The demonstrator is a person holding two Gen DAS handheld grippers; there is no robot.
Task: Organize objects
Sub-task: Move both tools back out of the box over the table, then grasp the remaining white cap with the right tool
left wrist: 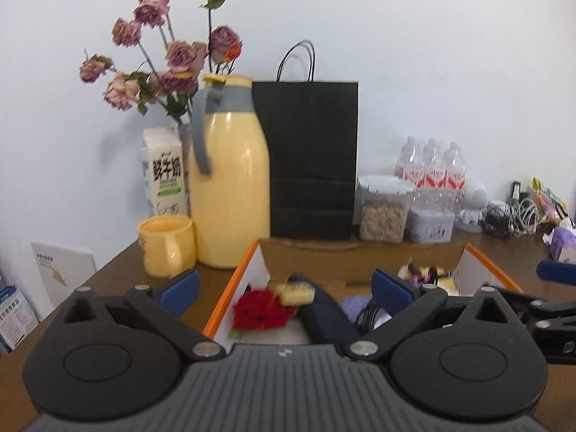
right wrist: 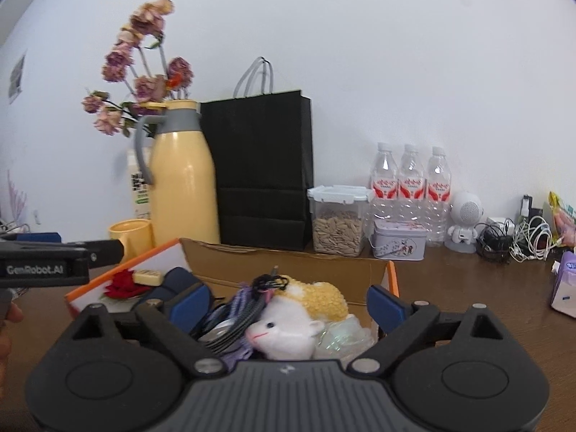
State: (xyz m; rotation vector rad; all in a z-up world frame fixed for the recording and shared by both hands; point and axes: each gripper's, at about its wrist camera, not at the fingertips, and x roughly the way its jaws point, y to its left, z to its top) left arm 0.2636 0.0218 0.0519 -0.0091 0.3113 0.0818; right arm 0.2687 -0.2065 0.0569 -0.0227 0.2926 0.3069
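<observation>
An open cardboard box (left wrist: 230,284) with an orange rim sits on the brown table. In its left part lie a red rose (left wrist: 259,311), a yellow block (left wrist: 295,293) and a dark blue item (left wrist: 324,316). My left gripper (left wrist: 286,288) stands open over that part, pads touching nothing. In the right wrist view the box (right wrist: 288,266) also holds a white and yellow plush toy (right wrist: 288,327), a black cable bundle (right wrist: 237,324) and clear plastic. My right gripper (right wrist: 288,304) stands open around the plush without pressing it. The rose (right wrist: 122,284) shows at left.
Behind the box stand a yellow jug (left wrist: 230,180), a yellow cup (left wrist: 167,244), a milk carton (left wrist: 163,172), a black paper bag (left wrist: 309,158), a seed jar (right wrist: 336,223), a tin (right wrist: 397,241) and three water bottles (right wrist: 410,187). Tangled cables (right wrist: 514,241) and a tissue pack (right wrist: 565,284) lie right.
</observation>
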